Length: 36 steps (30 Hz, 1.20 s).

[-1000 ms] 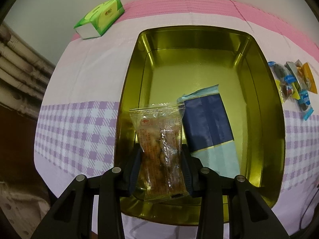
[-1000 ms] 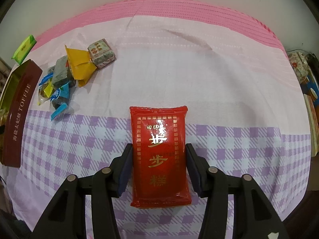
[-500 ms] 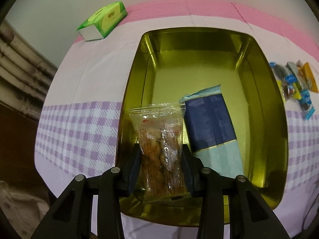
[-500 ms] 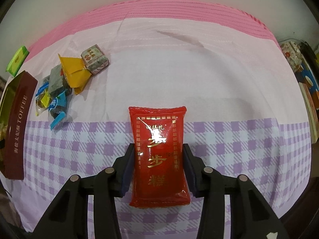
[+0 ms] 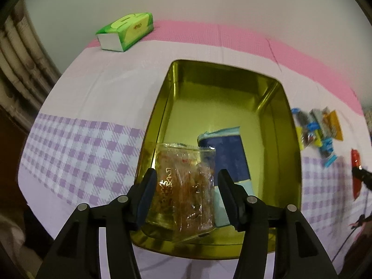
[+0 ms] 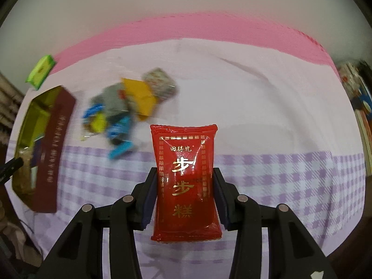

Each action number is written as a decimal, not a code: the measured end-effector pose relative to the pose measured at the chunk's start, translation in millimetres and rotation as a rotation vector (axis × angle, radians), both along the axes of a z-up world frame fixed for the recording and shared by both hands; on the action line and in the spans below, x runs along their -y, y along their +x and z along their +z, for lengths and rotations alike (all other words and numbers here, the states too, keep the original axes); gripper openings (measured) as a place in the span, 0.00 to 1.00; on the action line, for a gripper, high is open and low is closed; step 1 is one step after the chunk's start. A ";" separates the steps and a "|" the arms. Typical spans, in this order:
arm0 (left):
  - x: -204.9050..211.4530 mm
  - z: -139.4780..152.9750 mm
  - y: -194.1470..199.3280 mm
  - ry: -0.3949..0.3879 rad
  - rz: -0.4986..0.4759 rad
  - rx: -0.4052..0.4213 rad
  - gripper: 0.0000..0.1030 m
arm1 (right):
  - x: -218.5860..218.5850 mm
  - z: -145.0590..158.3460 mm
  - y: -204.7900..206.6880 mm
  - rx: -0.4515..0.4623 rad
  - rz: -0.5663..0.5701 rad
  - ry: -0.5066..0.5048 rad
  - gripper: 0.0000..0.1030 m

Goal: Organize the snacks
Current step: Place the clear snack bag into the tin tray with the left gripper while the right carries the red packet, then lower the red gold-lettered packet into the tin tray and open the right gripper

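Now the clear peanut packet is being released into the gold tin as the left gripper opens, pads seemingly clear. The red rice-cake packet is held clamped by the right gripper, ready for tinning.

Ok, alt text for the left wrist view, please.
The left gripper, jaws opening, straddles a clear snack packet over the gold tin, beside a blue packet. A green tissue pack lies beyond.

One gold tin, two packets inside it, one clear peanut packet at 6 o'clock, one blue packet, one red cake packet, one green tissue pack at 11 o'clock, one blurred, uncountable pile of small snacks, two grippers.
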<state>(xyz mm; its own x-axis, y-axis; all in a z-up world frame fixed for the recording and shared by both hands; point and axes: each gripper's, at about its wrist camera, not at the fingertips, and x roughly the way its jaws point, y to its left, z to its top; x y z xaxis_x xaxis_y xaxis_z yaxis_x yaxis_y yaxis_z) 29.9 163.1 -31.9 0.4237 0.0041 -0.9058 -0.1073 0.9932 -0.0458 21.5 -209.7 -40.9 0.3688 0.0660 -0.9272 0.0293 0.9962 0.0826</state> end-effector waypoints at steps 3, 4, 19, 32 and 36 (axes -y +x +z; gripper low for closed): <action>-9.0 5.7 -4.0 -0.028 0.031 0.028 0.54 | -22.8 10.4 -1.4 0.015 0.041 0.024 0.40; -12.2 7.8 -5.7 -0.035 0.043 0.037 0.54 | -30.4 13.5 -2.0 0.019 0.058 0.034 0.40; -67.1 10.0 -27.6 -0.004 0.233 0.058 0.54 | -167.9 43.7 25.7 0.042 0.245 0.167 0.40; -89.8 1.2 -30.8 0.000 0.312 0.034 0.55 | -236.5 26.9 33.1 0.009 0.319 0.168 0.40; -94.7 -0.8 -30.8 0.001 0.322 0.032 0.56 | -244.5 21.8 36.2 0.002 0.316 0.168 0.40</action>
